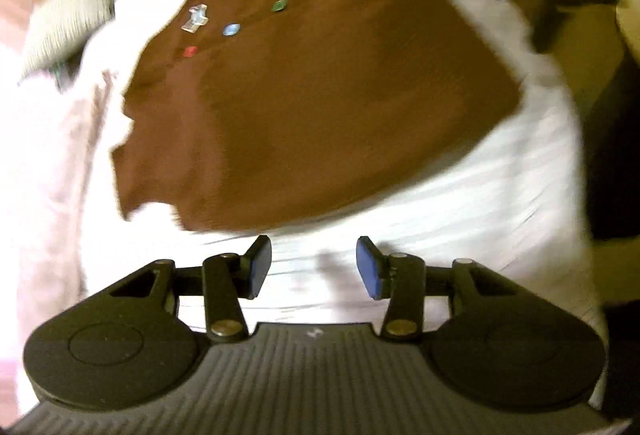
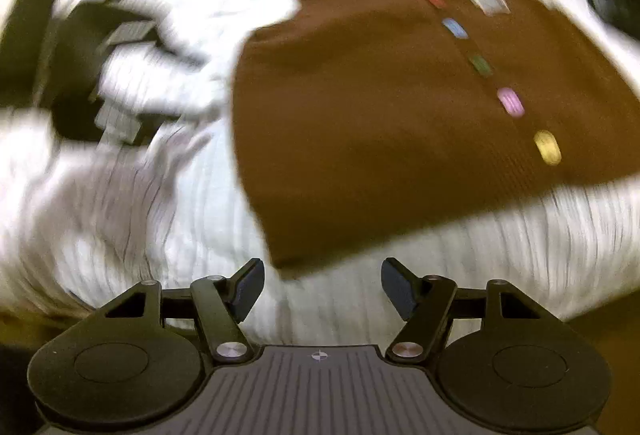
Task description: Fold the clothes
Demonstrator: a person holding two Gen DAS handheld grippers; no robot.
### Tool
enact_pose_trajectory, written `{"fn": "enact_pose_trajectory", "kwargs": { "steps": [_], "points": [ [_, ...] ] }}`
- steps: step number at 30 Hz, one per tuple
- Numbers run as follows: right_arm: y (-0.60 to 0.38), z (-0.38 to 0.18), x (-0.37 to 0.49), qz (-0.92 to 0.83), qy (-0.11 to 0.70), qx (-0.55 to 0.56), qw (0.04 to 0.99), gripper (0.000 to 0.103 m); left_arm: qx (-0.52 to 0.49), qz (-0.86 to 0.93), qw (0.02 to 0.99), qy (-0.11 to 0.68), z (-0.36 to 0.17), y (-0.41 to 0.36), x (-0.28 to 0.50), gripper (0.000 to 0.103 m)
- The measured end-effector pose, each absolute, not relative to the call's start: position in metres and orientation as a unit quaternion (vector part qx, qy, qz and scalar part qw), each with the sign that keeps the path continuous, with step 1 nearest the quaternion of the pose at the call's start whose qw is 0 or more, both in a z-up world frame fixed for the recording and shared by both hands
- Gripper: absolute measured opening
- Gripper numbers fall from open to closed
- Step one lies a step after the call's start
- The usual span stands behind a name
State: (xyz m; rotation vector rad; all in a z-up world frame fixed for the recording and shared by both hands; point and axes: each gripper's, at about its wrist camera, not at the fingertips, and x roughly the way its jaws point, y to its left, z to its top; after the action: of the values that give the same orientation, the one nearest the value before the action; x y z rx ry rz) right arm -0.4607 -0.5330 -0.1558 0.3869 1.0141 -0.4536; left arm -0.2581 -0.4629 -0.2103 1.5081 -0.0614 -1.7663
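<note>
Hanging over the white sheet, the left gripper has its jaws partly apart with nothing between them. Just above it, filling the middle of the frame, lies the brown garment, folded flat, with a row of coloured buttons toward the upper left. The right gripper gapes wider, also empty; the garment's corner lies just above it, the rest spreading to the upper right.

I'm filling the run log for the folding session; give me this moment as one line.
garment: brown garment flat on white sheet | left hand-held gripper: open, empty | right hand-held gripper: open, empty | fold: not gripped
</note>
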Motion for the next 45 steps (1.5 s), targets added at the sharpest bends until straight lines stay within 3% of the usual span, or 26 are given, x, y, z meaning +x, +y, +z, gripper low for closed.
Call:
{"fn": "enact_pose_trajectory", "kwargs": {
  "steps": [7, 8, 9, 11, 12, 13, 14, 20, 23, 26, 30, 31, 32, 34, 45],
  "points": [
    [-0.477, -0.194, -0.393, -0.24, 0.531, -0.005, 0.812, 0.067, 0.576, -0.733, 0.315, -0.176, -0.233, -0.499, -0.199, 0.044],
    [-0.478, -0.201, -0.39, -0.248, 0.539, -0.008, 0.805, 0.048, 0.573, -0.736, 0.303, -0.195, -0.237, -0.504, -0.196, 0.044],
    [-0.481, -0.203, -0.388, -0.255, 0.547, -0.01, 0.798, 0.04, 0.57, -0.738, 0.291, -0.214, -0.241, -0.509, -0.193, 0.044],
    [-0.49, -0.201, -0.389, -0.264, 0.558, -0.005, 0.787, 0.013, 0.566, -0.741, 0.265, -0.246, -0.247, -0.516, -0.19, 0.043],
    [-0.496, -0.197, -0.392, -0.267, 0.562, 0.001, 0.783, 0.007, 0.566, -0.741, 0.255, -0.256, -0.251, -0.52, -0.189, 0.038],
    [-0.503, -0.19, -0.396, -0.269, 0.564, 0.012, 0.78, 0.007, 0.571, -0.74, 0.244, -0.259, -0.253, -0.526, -0.189, 0.028],
    [-0.507, -0.179, -0.399, -0.269, 0.565, 0.02, 0.78, 0.006, 0.577, -0.738, 0.234, -0.26, -0.254, -0.532, -0.19, 0.004],
    [-0.486, -0.104, -0.399, -0.256, 0.551, 0.015, 0.794, 0.005, 0.552, -0.754, 0.254, -0.248, -0.195, -0.539, -0.172, 0.004],
    [-0.456, -0.105, -0.383, -0.236, 0.552, 0.027, 0.799, 0.005, 0.555, -0.751, 0.256, -0.248, -0.183, -0.521, -0.158, 0.003],
    [-0.444, -0.135, -0.37, -0.221, 0.553, 0.078, 0.799, 0.005, 0.577, -0.745, 0.255, -0.216, -0.204, -0.506, -0.149, 0.003],
    [-0.437, -0.168, -0.365, -0.224, 0.572, 0.078, 0.785, 0.006, 0.613, -0.729, 0.24, -0.188, -0.245, -0.489, -0.142, 0.004],
    [-0.441, -0.165, -0.368, -0.23, 0.569, 0.084, 0.785, 0.012, 0.622, -0.724, 0.238, -0.178, -0.25, -0.486, -0.141, 0.004],
    [-0.445, -0.162, -0.372, -0.237, 0.565, 0.09, 0.786, 0.038, 0.625, -0.724, 0.241, -0.167, -0.25, -0.484, -0.14, 0.004],
    [-0.457, -0.151, -0.384, -0.252, 0.556, 0.105, 0.785, 0.074, 0.621, -0.726, 0.262, -0.136, -0.242, -0.486, -0.137, 0.006],
    [-0.616, -0.096, -0.499, -0.438, 0.464, 0.227, 0.736, 0.074, 0.54, -0.722, 0.431, 0.025, -0.16, -0.586, -0.145, 0.021]
  ]
}}
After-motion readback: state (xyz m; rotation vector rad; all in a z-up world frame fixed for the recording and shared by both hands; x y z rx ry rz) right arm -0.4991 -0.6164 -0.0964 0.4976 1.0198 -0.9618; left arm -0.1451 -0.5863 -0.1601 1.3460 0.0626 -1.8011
